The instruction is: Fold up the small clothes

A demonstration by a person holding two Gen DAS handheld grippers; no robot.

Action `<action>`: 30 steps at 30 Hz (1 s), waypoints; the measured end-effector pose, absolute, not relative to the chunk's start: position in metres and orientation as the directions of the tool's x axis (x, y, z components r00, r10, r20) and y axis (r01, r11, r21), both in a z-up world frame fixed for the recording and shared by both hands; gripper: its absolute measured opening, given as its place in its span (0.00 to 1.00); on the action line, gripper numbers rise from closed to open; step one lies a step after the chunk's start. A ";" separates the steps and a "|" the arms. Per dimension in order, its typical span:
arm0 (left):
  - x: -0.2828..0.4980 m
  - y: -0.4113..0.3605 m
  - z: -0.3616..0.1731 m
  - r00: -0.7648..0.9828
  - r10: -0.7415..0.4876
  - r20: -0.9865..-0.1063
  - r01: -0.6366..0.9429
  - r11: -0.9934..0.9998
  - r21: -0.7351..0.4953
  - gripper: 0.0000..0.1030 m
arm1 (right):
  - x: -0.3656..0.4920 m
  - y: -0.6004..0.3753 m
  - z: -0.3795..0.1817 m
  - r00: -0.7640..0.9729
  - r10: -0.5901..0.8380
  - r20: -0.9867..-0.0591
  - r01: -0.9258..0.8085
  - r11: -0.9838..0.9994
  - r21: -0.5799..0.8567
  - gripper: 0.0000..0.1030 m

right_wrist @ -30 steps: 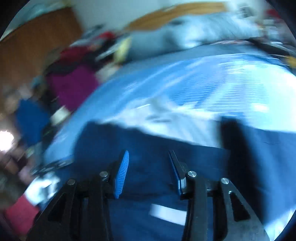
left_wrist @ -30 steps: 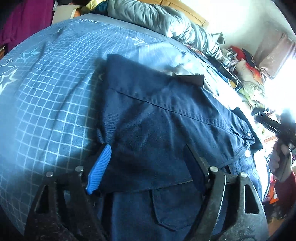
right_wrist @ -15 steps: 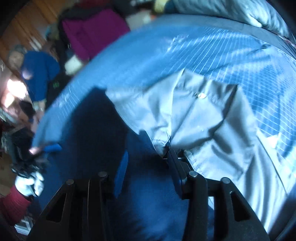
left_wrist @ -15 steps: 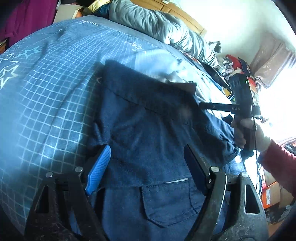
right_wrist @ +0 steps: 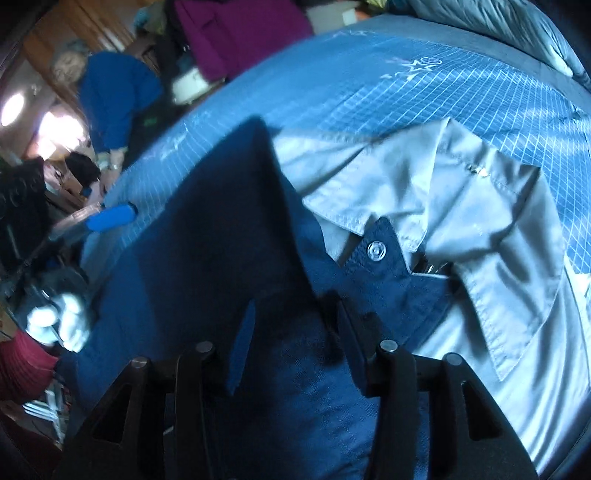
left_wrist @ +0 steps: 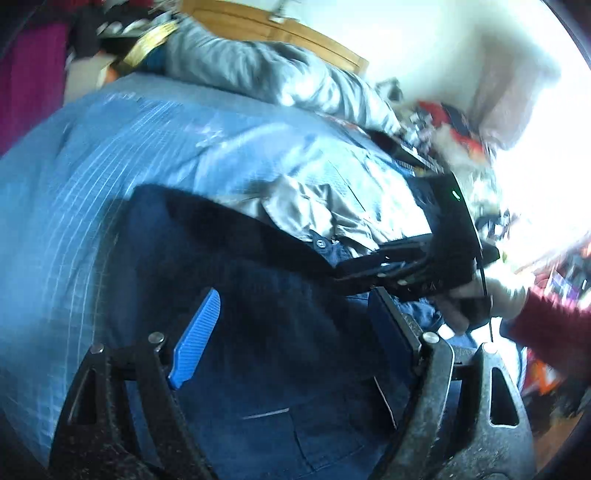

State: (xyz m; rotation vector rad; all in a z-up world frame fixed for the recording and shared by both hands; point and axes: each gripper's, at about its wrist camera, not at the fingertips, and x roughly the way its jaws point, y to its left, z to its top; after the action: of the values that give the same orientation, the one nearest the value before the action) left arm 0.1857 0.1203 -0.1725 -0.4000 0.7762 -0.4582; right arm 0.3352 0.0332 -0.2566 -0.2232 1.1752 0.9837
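Observation:
A dark navy garment (left_wrist: pixel 266 295) with a pocket and a snap button (right_wrist: pixel 375 252) lies on the blue gridded bedsheet (left_wrist: pixel 74 192). It overlaps a pale grey shirt (right_wrist: pixel 480 236) beyond it. My left gripper (left_wrist: pixel 295 332) is open wide just above the navy cloth, with nothing pinched. My right gripper (right_wrist: pixel 295 336) points down at the navy garment (right_wrist: pixel 221 258) near its snap, jaws partly apart and gripping nothing. In the left wrist view the right gripper (left_wrist: pixel 373 269) reaches in from the right, held by a hand with a red sleeve. In the right wrist view one of my left gripper's blue pads (right_wrist: pixel 110 218) shows at the far left.
A grey duvet (left_wrist: pixel 258 70) is heaped at the head of the bed before a wooden headboard. Clutter (left_wrist: pixel 461 129) crowds the bed's right side. Magenta cloth (right_wrist: pixel 240 33) and a person in a blue top (right_wrist: pixel 114 96) are beyond the bed's far edge.
The right gripper came in from the right and tipped down over the navy garment's snap edge. The left gripper rose and drew back, so the grey shirt now shows beyond the navy cloth.

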 end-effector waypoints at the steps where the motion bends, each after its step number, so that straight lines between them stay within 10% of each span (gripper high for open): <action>1: 0.185 0.129 -0.180 0.623 -0.534 -0.571 0.213 0.818 -0.534 0.79 | 0.334 0.032 -0.254 0.073 0.530 -0.845 -0.750 0.587 0.303 0.48; 11: 0.169 0.168 -0.222 0.621 -0.529 -0.579 0.028 0.753 -0.658 0.81 | 0.371 -0.010 -0.221 0.307 0.542 -0.782 -0.630 0.732 0.260 0.48; 21: 0.170 0.167 -0.227 0.617 -0.535 -0.577 0.045 0.756 -0.653 0.83 | 0.435 0.043 -0.302 -0.259 0.735 -0.627 -0.348 0.535 0.770 0.43; 24: 0.170 0.163 -0.228 0.614 -0.531 -0.584 0.051 0.765 -0.642 0.84 | 0.438 0.041 -0.309 -0.234 0.698 -0.677 -0.341 0.593 0.729 0.22; 30: 0.158 0.176 -0.211 0.661 -0.502 -0.557 0.022 0.756 -0.655 0.84 | 0.422 -0.017 -0.230 0.042 0.838 -0.544 -0.415 0.510 0.753 0.38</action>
State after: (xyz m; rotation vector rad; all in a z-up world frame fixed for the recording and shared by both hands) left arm 0.1583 0.1761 -0.2112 -0.6605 0.8029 -0.3223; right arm 0.4222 -0.0174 -0.2299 0.4505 1.1703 1.0098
